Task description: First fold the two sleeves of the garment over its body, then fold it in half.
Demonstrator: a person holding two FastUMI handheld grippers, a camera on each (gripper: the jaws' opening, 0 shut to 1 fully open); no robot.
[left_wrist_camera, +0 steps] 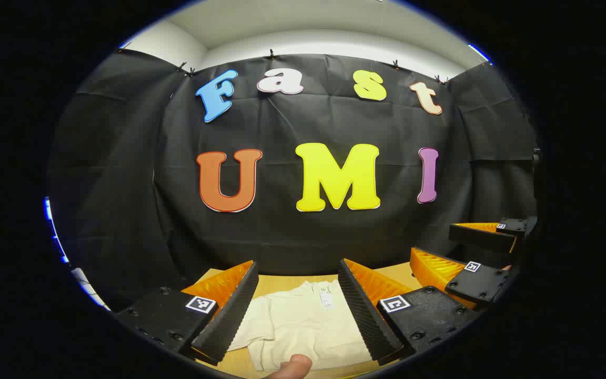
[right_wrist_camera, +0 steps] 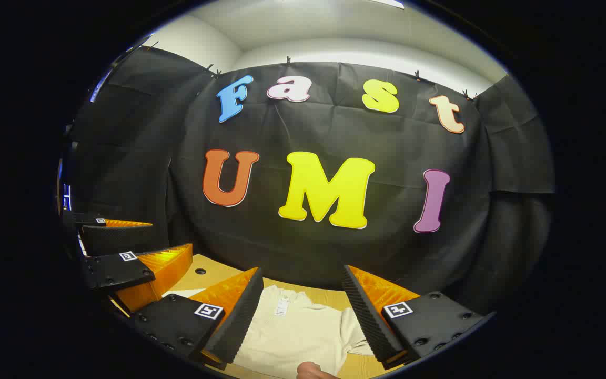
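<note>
Wooden table [left_wrist_camera: 282, 287], light top. Cream shirt [left_wrist_camera: 303, 326] lies flat on it, showing between the left gripper's fingers, collar at the far end, one sleeve spread sideways.

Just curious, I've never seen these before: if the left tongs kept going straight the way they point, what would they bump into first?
Probably the black cloth wall beyond the table; the cream garment lies below the open left tongs. Depth is uncertain.

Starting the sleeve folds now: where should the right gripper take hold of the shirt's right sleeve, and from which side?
Probably at the outer cuff edge of the sleeve, coming down from above and outside. The shirt lies flat on the table, sleeve spread sideways, so its free edge lifts easiest toward the body. The right gripper is open above it.
</note>
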